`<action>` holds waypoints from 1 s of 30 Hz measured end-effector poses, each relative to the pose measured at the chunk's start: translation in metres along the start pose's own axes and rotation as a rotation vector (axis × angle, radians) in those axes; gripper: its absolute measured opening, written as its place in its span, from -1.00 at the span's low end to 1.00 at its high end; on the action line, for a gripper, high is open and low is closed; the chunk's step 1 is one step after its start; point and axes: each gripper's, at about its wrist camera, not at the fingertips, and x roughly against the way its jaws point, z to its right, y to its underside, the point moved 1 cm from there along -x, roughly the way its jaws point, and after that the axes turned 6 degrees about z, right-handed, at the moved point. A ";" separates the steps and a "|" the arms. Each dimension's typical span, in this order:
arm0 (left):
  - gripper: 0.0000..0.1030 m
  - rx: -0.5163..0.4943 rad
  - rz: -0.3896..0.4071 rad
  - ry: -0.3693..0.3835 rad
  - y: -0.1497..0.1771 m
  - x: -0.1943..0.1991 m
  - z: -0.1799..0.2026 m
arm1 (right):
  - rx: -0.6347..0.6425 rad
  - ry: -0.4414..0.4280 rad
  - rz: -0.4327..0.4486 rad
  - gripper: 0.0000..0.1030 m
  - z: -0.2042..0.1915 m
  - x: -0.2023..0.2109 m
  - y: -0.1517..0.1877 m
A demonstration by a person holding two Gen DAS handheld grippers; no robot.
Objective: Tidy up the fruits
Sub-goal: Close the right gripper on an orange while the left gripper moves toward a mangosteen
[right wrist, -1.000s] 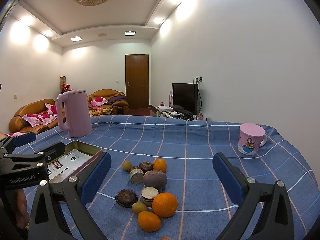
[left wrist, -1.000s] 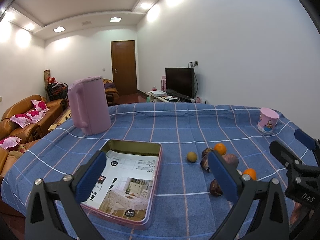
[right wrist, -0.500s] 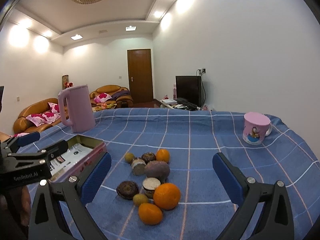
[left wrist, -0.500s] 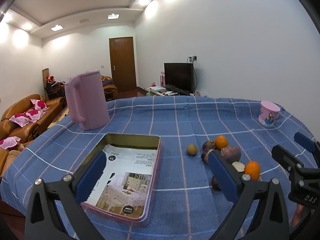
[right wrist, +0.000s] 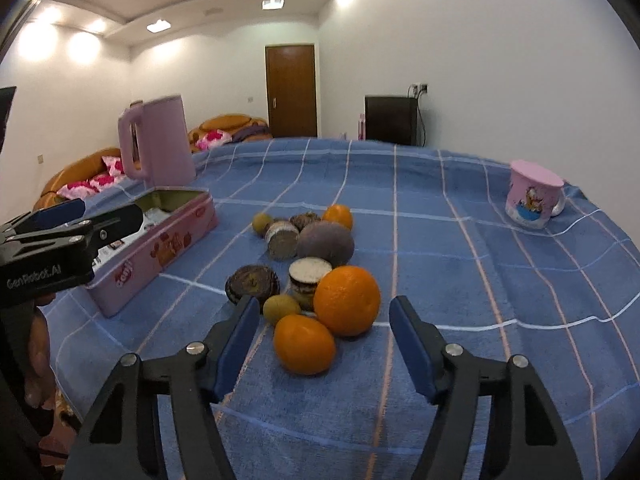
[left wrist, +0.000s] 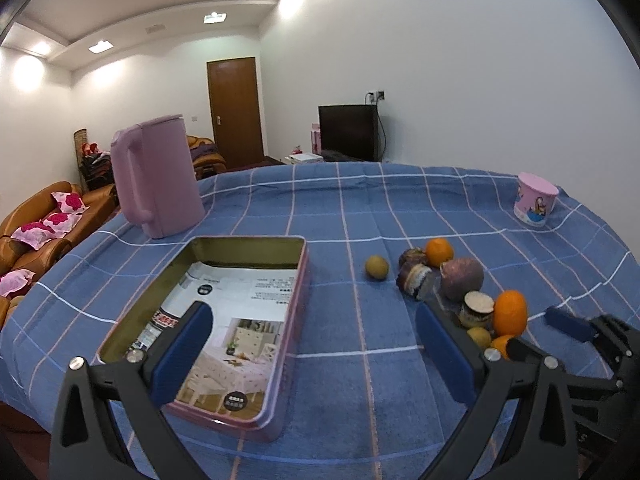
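Tangerine (right wrist: 304, 344) just ahead of right tool (right wrist: 324, 340), betw narrowing blue pads, untouched; left tool (left wrist: 312, 356) spread, empty, farther off.

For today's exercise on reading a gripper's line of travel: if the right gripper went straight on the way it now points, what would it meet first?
Most likely the nearest orange, which lies just ahead of the right gripper, between its closing jaws but not yet touched. The bigger orange sits right behind it; exact depth is hard to judge.
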 end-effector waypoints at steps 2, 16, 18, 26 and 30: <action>1.00 -0.004 -0.008 0.003 0.001 -0.003 0.002 | -0.017 -0.013 -0.036 0.03 0.001 -0.006 0.002; 1.00 -0.035 -0.048 0.047 0.011 -0.012 0.017 | -0.032 -0.076 -0.200 -0.18 0.001 -0.031 0.008; 1.00 -0.037 -0.050 0.052 0.011 -0.012 0.017 | -0.023 -0.096 -0.182 -0.28 -0.001 -0.028 0.009; 0.98 -0.024 -0.097 0.088 0.011 -0.023 0.022 | 0.007 -0.063 -0.020 -0.30 -0.001 -0.003 -0.002; 0.92 -0.044 -0.114 0.101 0.008 -0.029 0.033 | -0.008 -0.005 0.013 -0.30 0.011 0.002 -0.012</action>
